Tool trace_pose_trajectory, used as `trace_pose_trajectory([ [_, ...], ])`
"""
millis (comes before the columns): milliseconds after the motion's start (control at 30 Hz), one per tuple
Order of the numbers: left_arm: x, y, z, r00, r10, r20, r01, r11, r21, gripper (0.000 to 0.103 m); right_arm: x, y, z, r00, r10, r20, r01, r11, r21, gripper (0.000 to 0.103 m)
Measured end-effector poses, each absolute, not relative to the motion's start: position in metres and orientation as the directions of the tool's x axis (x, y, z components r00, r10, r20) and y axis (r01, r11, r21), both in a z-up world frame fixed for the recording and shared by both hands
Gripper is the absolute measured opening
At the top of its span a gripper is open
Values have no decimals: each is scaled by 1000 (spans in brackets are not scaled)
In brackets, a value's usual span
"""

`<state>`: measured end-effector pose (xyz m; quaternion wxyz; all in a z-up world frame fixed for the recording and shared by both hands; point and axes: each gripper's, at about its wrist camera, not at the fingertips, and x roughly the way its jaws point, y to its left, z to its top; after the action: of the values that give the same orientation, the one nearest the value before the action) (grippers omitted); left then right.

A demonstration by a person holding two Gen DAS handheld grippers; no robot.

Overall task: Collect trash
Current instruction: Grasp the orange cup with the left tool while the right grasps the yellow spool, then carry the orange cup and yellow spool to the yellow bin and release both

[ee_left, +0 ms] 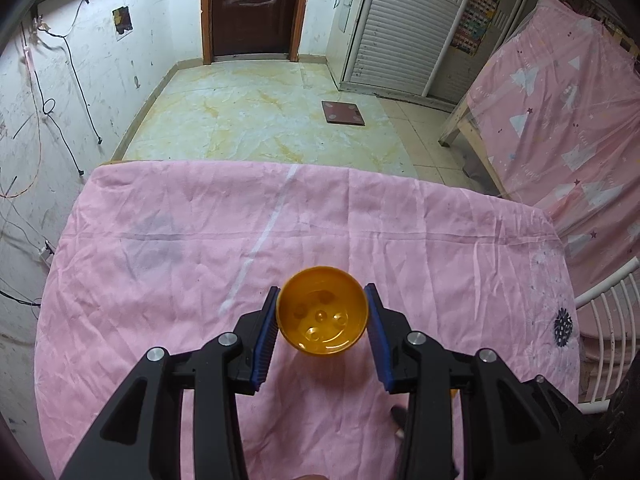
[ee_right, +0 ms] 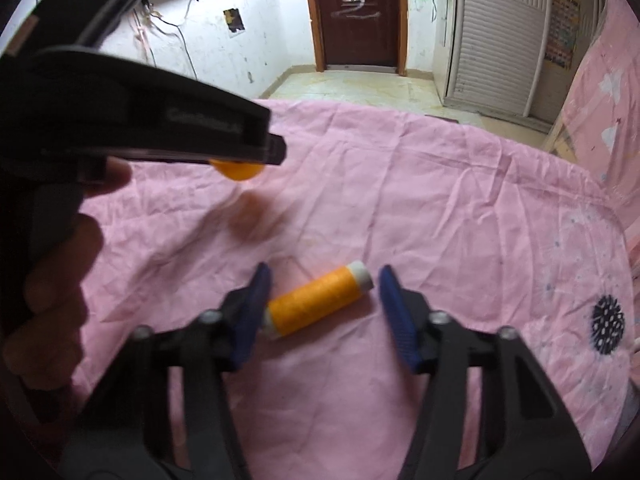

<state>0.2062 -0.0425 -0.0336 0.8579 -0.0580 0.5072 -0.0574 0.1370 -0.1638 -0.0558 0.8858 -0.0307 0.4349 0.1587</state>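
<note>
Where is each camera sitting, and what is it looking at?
Left wrist view: sits on the left tool, looking down along its blue fingers at the orange cup they grip above the pink cloth; no hand shows.
Right wrist view: sits on the right tool, looking at the orange thread spool lying between its fingers; the person's left hand and tool show at left.
Both share the cloth, the cup and the brown door.

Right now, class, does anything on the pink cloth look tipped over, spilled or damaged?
The orange thread spool lies on its side on the pink cloth, skewed between the right gripper fingers. The orange cup held in the left gripper looks empty and intact.
</note>
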Motion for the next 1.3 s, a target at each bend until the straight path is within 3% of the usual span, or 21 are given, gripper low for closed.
trace_pose_trajectory([
  [200,200,-38,-30,482,-162,-861,33,985,-167,34,135,-157,-57,581,226,-782,-309,950,45,47],
  [267,198,-36,-30,483,-162,-860,33,985,-168,34,136,-160,-58,579,238,-780,-307,950,62,36],
  [367,198,-37,-29,483,-162,-860,32,985,-167,34,132,-169,-55,587,255,-768,-292,952,93,32],
  [1300,173,-51,-13,506,-140,-851,31,989,-144,34,93,-198,-28,649,332,-685,-310,937,160,18],
])
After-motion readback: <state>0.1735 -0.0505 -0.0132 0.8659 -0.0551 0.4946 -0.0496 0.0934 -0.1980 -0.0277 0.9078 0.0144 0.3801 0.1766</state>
